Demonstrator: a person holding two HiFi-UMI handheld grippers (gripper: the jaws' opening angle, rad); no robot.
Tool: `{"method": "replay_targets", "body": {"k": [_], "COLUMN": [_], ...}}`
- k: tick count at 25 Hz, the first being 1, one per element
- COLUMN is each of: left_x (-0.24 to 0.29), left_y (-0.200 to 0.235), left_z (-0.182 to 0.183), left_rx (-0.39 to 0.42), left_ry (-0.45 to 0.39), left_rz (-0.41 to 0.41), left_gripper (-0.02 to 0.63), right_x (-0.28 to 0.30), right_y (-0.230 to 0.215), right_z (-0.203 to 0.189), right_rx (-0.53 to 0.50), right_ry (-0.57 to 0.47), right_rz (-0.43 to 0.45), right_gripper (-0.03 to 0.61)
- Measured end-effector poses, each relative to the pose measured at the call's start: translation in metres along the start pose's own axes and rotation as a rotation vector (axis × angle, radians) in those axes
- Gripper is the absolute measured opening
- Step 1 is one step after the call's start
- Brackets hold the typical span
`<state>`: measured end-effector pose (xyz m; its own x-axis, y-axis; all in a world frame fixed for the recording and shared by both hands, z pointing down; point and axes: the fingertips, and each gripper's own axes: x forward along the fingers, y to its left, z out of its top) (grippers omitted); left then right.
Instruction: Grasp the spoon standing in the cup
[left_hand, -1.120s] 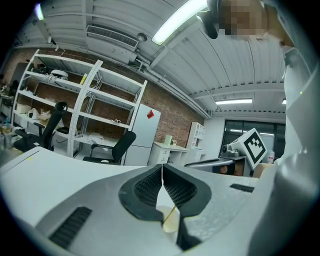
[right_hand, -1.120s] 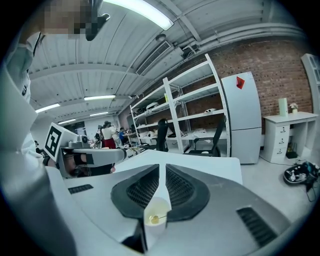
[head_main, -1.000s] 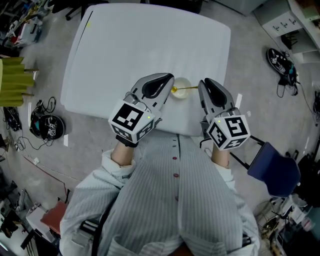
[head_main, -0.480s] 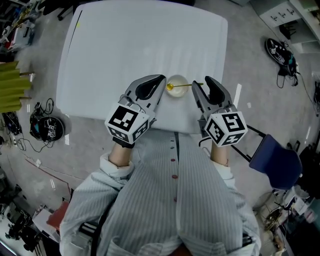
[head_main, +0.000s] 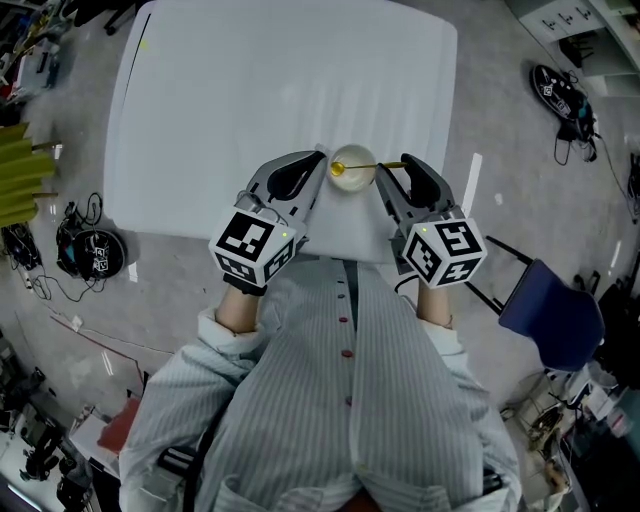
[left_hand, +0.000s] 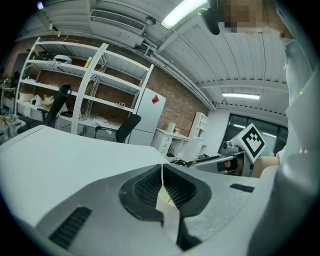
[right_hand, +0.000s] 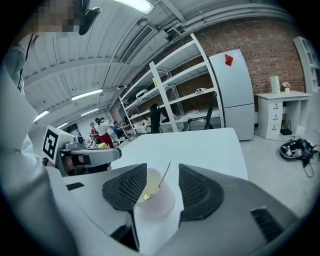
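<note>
Spoon (right_hand: 159, 181) stands in cup (right_hand: 161, 202) near counter (head_main: 250, 90) front edge. My right gripper (right_hand: 163, 174) fingers, just spread apart, grasp nothing; my left gripper (left_hand: 163, 171) fingers are clenched.

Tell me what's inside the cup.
A gold spoon leans inside the cup, its bowl low against the yellowish inner wall and its handle rising past the rim. The cup's near wall covers the bottom, so anything under the spoon's bowl cannot be seen.

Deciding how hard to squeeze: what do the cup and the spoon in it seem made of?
Cup: probably thin plastic or paper, matte; its pale wall looks translucent. Spoon: likely metal with a gold finish, given its thin glinting handle, though coloured plastic is possible.
</note>
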<state>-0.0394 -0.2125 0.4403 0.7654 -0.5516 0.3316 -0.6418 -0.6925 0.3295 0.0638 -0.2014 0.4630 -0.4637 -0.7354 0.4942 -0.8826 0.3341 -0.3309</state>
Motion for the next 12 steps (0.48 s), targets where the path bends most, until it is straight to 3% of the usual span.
{"method": "replay_targets", "body": {"k": [12], "left_x": [0.005], "left_y": [0.011], "left_z": [-0.029], "left_rx": [-0.025], "left_ry": [0.041], "left_rz": [0.019], "left_gripper": [0.014], "right_x": [0.019], "right_y": [0.001], "right_z": [-0.024], "right_rx": [0.044], "right_ry": [0.038], "right_rz": [0.029], "right_gripper": [0.173]}}
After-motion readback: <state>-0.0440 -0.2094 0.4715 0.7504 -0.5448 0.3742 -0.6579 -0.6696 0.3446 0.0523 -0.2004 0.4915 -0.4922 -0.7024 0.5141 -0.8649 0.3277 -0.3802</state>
